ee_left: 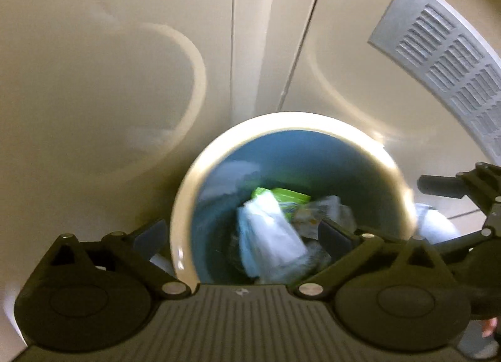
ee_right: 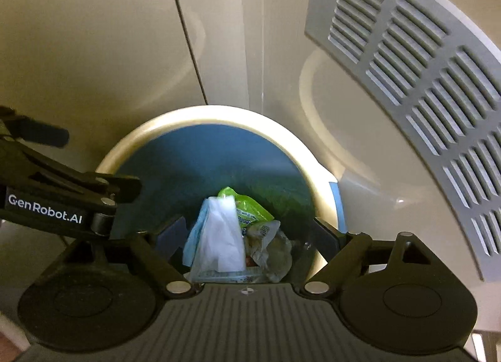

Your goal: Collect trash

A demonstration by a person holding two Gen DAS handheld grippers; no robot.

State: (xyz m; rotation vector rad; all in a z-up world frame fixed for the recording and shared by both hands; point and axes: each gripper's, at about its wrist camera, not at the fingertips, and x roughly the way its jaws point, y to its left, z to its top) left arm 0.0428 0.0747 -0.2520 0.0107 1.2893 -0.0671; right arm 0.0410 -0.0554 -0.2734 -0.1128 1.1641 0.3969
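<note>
Both grippers hang over a blue waste bin (ee_right: 219, 155) with a cream rim, set against beige cabinet doors just beside a grey vent grille (ee_right: 416, 86). The left gripper (ee_left: 247, 236) and right gripper (ee_right: 247, 233) stand spread wide with nothing between their fingers. Inside the bin lie a white-and-blue plastic bag (ee_right: 219, 236), a green wrapper (ee_right: 247, 205) and crumpled clear packaging (ee_right: 272, 246). The drop looks done; lifting both straight up, clear of the rim, would avoid tipping the bin.
</note>
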